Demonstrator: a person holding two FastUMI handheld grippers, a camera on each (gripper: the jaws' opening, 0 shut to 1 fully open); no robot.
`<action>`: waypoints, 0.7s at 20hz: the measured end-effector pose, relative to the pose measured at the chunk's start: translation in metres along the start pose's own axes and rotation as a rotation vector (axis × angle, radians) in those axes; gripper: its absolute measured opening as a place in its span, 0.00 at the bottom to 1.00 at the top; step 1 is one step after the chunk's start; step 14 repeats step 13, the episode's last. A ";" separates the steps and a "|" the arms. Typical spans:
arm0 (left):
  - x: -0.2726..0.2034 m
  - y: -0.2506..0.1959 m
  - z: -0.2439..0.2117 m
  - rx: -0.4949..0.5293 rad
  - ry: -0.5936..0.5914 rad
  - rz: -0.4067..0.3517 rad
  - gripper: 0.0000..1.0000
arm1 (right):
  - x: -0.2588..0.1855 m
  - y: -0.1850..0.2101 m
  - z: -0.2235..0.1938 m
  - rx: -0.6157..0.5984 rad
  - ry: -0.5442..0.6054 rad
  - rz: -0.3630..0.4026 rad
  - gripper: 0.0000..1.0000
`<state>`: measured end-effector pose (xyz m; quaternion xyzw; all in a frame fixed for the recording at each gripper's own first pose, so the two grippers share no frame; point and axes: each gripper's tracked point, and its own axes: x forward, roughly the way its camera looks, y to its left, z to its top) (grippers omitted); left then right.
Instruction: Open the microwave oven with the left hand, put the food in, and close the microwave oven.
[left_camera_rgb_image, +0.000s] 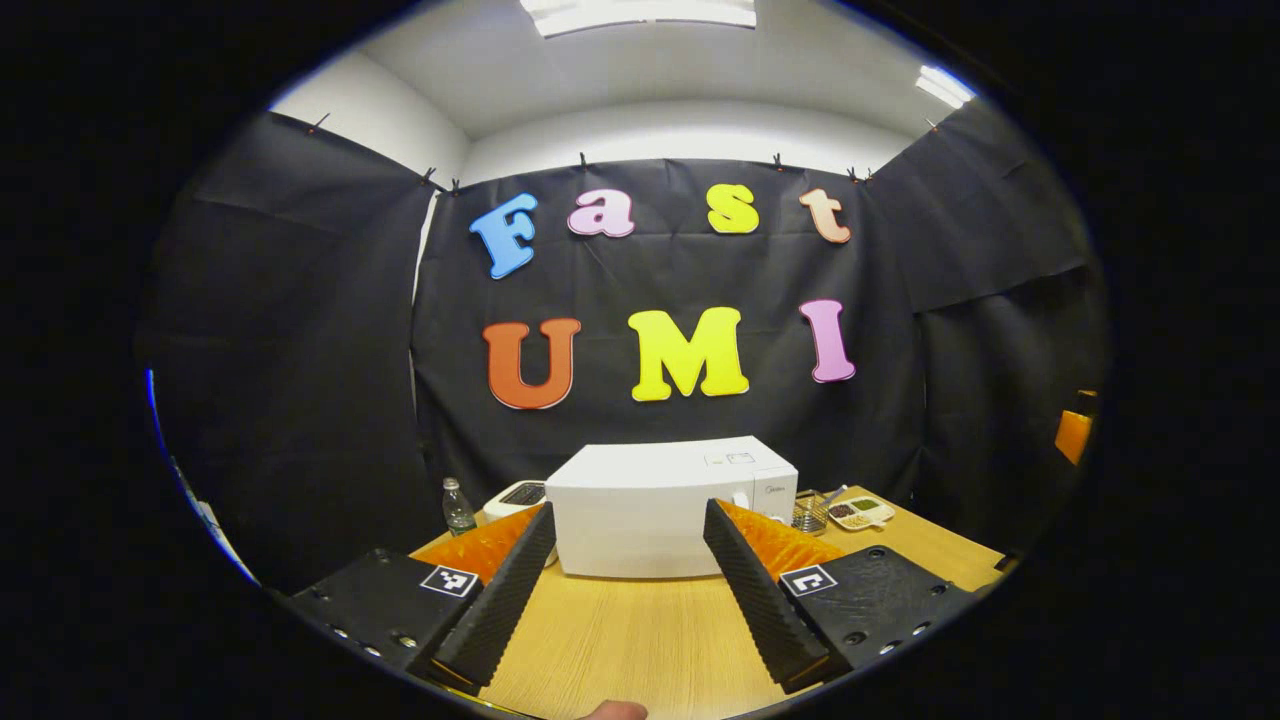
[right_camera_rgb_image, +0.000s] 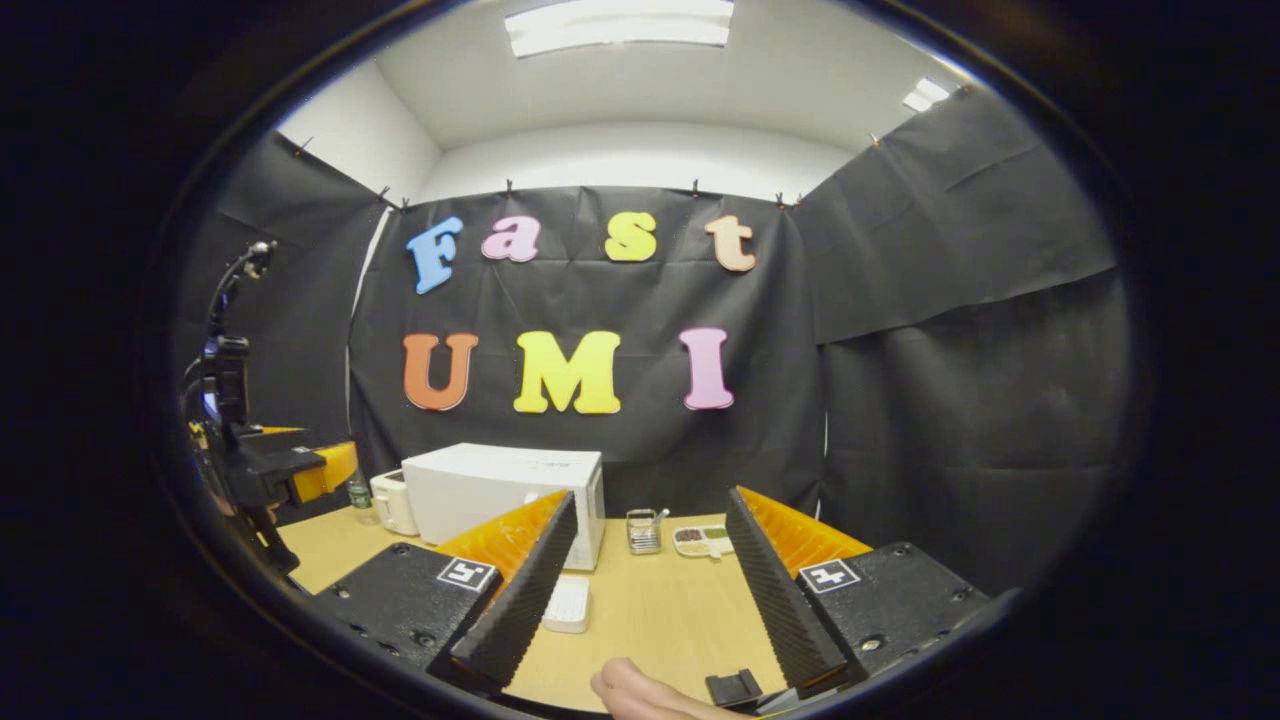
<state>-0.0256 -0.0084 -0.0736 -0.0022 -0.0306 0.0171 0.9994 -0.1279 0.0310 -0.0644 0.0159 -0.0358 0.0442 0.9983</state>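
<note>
The white microwave (left_camera_rgb_image: 660, 505) stands at the back of the wooden table (left_camera_rgb_image: 640, 630), its door shut and its control panel on the right side. My left gripper (left_camera_rgb_image: 630, 518) is open, held above the table in front of the microwave and apart from it. My right gripper (right_camera_rgb_image: 652, 500) is also open with nothing between its fingers. It hovers to the right of the microwave (right_camera_rgb_image: 500, 500). A small flat white container (right_camera_rgb_image: 568, 605) lies on the table just in front of the microwave's right corner. The left gripper (right_camera_rgb_image: 300, 470) also shows at the far left of the right gripper view.
A white toaster (right_camera_rgb_image: 393, 500) and a bottle (right_camera_rgb_image: 358, 492) stand left of the microwave. To its right are a metal basket (right_camera_rgb_image: 643, 530) and a compartment dish (right_camera_rgb_image: 700, 540) with food. A hand (right_camera_rgb_image: 640, 695) and a small black object (right_camera_rgb_image: 735, 688) show at the bottom edge.
</note>
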 end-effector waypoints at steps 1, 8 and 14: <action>-0.011 -0.004 0.003 0.002 -0.006 -0.009 0.93 | -0.001 0.003 0.002 -0.001 -0.004 0.002 0.90; -0.062 -0.002 0.014 -0.026 -0.025 -0.003 0.95 | -0.004 0.029 0.019 0.045 -0.034 0.023 0.95; -0.066 0.005 0.000 -0.022 0.018 0.023 0.95 | -0.005 0.039 0.020 0.040 -0.035 0.036 0.90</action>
